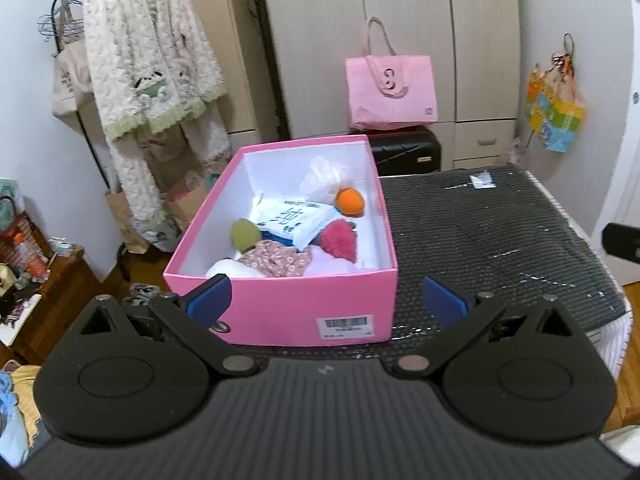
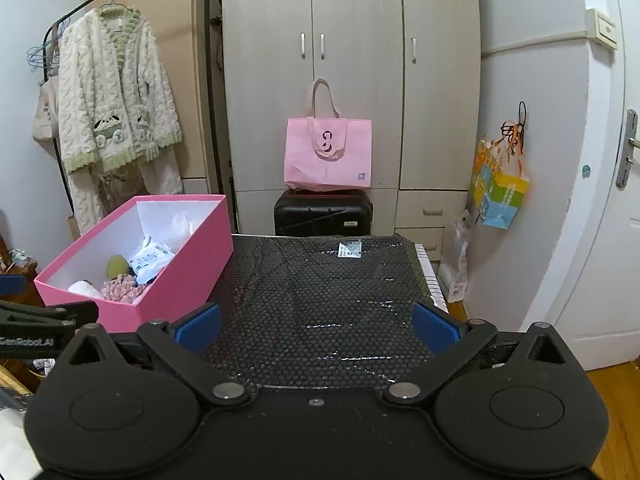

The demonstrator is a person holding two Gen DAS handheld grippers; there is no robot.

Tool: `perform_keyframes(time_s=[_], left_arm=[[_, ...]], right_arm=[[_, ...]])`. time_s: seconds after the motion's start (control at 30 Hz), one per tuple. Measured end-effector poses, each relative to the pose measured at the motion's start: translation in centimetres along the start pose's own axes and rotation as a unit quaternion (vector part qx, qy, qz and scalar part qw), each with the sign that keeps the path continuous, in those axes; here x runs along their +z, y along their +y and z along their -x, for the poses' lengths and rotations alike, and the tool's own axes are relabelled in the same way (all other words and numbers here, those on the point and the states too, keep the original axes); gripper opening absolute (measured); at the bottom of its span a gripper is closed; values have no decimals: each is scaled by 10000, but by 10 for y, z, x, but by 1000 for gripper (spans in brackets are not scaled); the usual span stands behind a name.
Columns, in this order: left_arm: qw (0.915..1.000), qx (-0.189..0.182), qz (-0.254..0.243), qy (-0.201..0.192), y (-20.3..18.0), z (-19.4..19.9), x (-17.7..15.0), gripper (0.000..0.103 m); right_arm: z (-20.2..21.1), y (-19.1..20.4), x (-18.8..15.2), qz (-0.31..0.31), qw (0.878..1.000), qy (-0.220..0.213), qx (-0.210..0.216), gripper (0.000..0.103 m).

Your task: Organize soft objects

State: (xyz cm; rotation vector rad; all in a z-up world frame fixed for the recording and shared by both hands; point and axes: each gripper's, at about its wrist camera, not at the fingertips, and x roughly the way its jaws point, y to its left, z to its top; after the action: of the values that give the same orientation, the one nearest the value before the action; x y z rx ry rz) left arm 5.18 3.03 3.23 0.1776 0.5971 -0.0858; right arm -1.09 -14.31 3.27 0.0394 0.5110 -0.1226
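Left wrist view is showing the left gripper (image 1: 326, 300) hovering with its blue-padded fingers (image 1: 210, 299) spread wide and gripping nothing, just in front of the near short wall of the pink cardboard shoe box (image 1: 280, 308) that is standing on the black bubble-textured mat (image 1: 500, 240). Inside the box the soft things are lying in a loose heap: a magenta fuzzy plush (image 1: 339, 239), an orange plush ball (image 1: 349, 201) toward the far end, an olive green round plush (image 1: 245, 233), a floral pink fabric piece (image 1: 276, 260), a white soft roll (image 1: 230, 269) at the near wall, a white plastic tissue pack (image 1: 294, 218) and a crumpled clear plastic bag (image 1: 320, 178). Right wrist view is showing the right gripper (image 2: 318, 328), likewise spread apart and holding nothing, hovering over the bare mat to the right of the box. Judging by their look, these items are light, squashy and unlikely to break; the plush pieces should be giving way under the pads, so a pinch across the fullest part of the body seems safest, while the tissue pack's film is probably slippery and better taken across its thickness. The box itself appears light enough to slide if nudged. Beyond the mat, a pink tote bag (image 1: 390, 88) is sitting on a black hard-shell suitcase (image 1: 406, 152) before the beige wardrobe (image 1: 360, 40).
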Motion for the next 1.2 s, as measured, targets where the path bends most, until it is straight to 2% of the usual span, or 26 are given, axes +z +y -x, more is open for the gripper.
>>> perform_keyframes(time_s=[0.37, 0.83, 0.97, 1.2], left_arm=[[9999, -83, 15, 99, -2, -5, -8, 103], [9998, -75, -71, -177, -4, 1, -18, 103], [9997, -58, -27, -221, -3, 2, -20, 103], [9995, 22, 51, -324, 0, 8, -22, 103]], right_arm=[[0, 5, -9, 155, 9998, -6, -139, 103], [7, 7, -15, 247, 9993, -127, -265, 103], [10, 6, -18, 275, 9985, -193, -427, 103], [16, 5, -21, 292, 9984, -243, -413, 103]])
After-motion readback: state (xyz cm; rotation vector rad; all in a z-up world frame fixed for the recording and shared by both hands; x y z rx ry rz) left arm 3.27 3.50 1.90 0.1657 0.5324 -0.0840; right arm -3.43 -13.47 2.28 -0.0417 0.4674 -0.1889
